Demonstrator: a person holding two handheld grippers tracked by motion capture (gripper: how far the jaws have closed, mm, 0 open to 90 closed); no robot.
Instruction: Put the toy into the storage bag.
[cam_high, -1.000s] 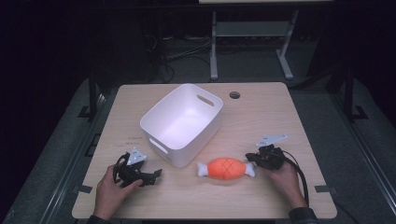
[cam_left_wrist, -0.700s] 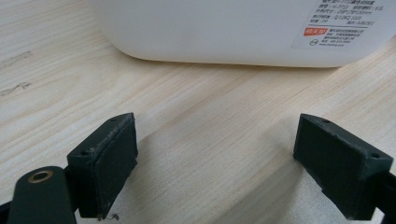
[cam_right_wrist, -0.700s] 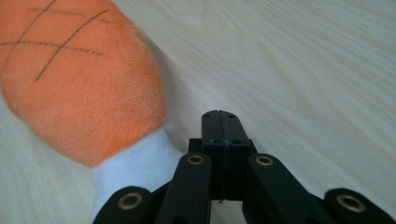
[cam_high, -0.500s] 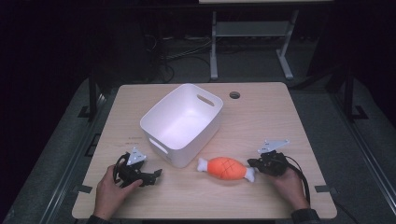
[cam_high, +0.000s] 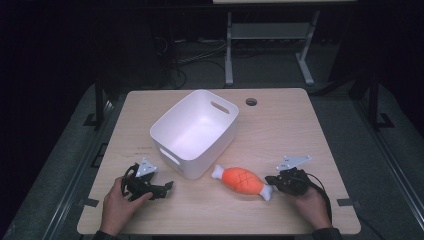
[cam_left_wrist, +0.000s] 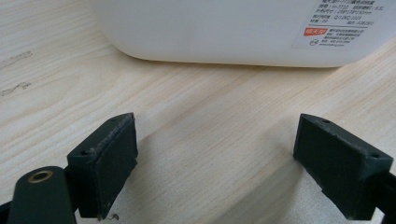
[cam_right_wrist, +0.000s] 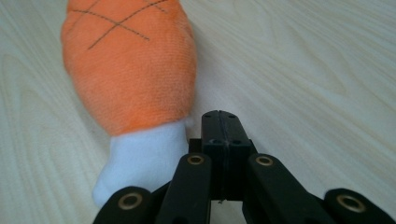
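One toy (cam_high: 243, 181), one bin (cam_high: 195, 131), two grippers, two hands. The toy is an orange plush drumstick with a white bone end at each tip. It lies flat on the table (cam_high: 280, 125) at 6 o'clock from the bin, close to the bin's near corner but apart from it.

My right gripper (cam_high: 276, 179) sits at 3 o'clock of the toy, tip just beside the toy's right bone end. In the right gripper view its jaws are pressed together with nothing between them, and the white bone end (cam_right_wrist: 135, 161) lies right against their left side. The toy is not gripped.

My left gripper (cam_high: 162, 187) rests on the table at 8 o'clock from the bin, jaws spread wide, only bare wood between the pads (cam_left_wrist: 105, 158). It points at the bin's lower wall (cam_left_wrist: 210, 28), which carries one label (cam_left_wrist: 343, 23).

The bin is white, two handle cutouts, nothing inside.

Surface: one light wood tabletop, one round cable hole (cam_high: 251, 102) at 12 o'clock near the far edge. Room: dark, grey floor, one white metal stand (cam_high: 270, 45) and loose cables (cam_high: 195, 55) behind the table.
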